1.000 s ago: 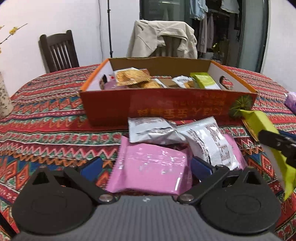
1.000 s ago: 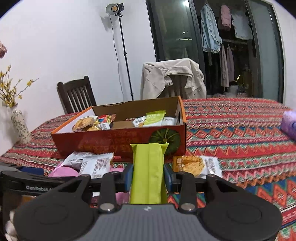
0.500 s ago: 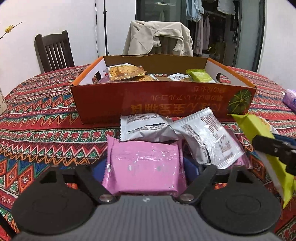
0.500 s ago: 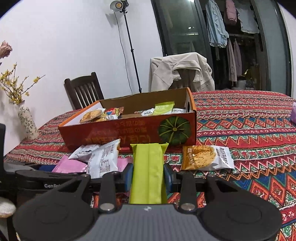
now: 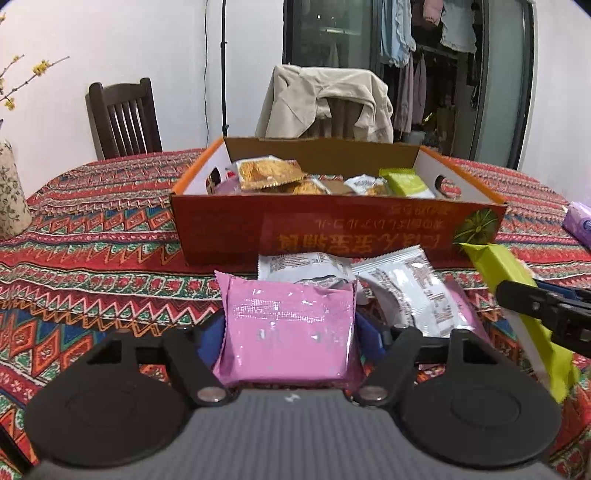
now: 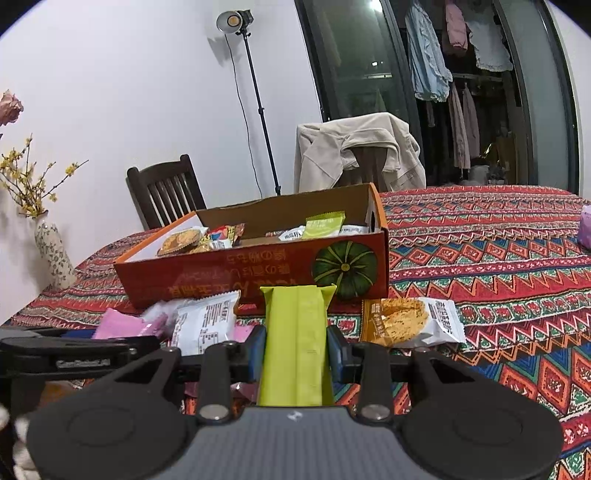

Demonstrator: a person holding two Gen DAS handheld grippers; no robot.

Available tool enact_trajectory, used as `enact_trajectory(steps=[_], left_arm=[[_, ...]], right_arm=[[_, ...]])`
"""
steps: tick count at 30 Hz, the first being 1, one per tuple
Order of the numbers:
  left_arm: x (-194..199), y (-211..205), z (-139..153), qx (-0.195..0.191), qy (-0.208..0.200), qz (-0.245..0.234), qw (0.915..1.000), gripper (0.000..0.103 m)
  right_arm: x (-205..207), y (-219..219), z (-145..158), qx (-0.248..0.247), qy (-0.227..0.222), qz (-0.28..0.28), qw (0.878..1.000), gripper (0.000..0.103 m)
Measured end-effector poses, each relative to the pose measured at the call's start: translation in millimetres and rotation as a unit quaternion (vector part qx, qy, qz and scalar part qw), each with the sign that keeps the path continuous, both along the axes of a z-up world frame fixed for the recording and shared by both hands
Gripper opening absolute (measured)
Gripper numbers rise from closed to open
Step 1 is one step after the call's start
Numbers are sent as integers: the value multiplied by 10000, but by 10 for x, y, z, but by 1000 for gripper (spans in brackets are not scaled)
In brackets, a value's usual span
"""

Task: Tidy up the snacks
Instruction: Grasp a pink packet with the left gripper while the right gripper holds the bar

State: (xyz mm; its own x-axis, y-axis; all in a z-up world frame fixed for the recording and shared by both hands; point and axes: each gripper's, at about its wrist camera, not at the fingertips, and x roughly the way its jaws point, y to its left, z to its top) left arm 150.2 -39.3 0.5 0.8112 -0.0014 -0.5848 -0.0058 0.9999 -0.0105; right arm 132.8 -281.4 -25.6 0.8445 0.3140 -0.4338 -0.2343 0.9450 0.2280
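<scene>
Patterned tablecloth before the orange box: my left gripper is closing across the pink packet, light, soft and slick, best pinched mid-body, while my right gripper clamps the green packet.

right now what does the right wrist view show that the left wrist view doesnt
Only the right wrist view: the studio lamp on its stand, and a cracker packet lying on the cloth beside the box.

Only the left wrist view: the left tongs closing around a pink packet.

Both: the orange box of snacks, white packets in front of it, and the green packet gripped by the right tongs.
</scene>
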Motion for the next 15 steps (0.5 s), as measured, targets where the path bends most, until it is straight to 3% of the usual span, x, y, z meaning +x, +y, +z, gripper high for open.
enact_trajectory(steps=[15], left_arm=[[-203,65,487,-98,-647,-116,9978,73]], right_arm=[[-39,19,350,-90,-419,-124,9990,34]])
